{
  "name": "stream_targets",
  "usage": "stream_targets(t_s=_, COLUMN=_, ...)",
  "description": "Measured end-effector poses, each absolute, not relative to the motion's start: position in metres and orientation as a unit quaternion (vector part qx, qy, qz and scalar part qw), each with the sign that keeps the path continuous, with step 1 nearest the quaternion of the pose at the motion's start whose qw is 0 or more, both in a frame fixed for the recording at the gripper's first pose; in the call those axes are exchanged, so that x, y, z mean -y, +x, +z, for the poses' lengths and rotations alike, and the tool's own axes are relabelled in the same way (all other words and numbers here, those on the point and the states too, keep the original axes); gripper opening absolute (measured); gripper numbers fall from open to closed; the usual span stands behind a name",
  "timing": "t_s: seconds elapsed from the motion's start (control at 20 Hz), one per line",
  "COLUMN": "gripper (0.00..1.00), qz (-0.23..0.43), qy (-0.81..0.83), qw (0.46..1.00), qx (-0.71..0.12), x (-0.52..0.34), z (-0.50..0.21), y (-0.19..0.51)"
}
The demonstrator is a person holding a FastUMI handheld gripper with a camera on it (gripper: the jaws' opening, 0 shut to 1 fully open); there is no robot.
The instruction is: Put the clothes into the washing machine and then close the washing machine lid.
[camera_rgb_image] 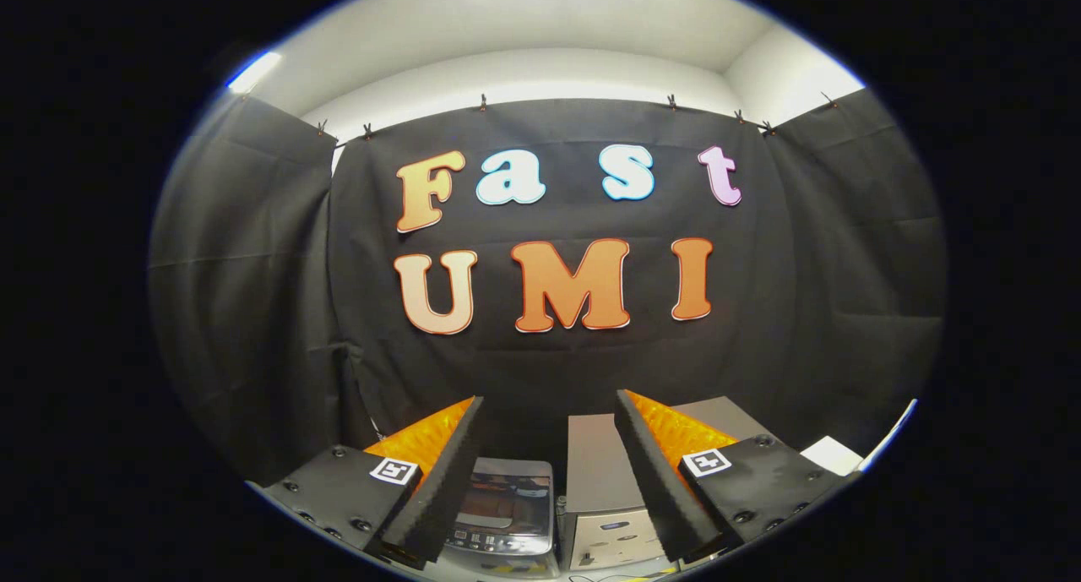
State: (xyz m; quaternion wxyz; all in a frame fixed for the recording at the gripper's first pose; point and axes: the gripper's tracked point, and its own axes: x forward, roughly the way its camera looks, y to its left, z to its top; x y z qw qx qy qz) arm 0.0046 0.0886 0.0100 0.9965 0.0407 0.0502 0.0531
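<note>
My gripper is open, its two fingers spread wide with nothing between them. It is held high and looks toward the black cloth wall. Low between the fingers stands a small washing machine with a see-through lid lying flat over its top. Something reddish shows through the lid; I cannot tell what it is. The machine is below and beyond the fingertips, well apart from them.
A grey box-shaped appliance stands right beside the washing machine, partly behind the right finger. A white sheet lies to the far right. Black cloth walls close the booth on three sides.
</note>
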Motion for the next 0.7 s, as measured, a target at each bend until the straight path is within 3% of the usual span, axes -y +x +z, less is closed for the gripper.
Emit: stream_targets(t_s=0.7, gripper=0.98, qz=0.019, qy=0.02, qw=1.0, qx=-0.007, x=-0.057, z=0.04, y=0.008)
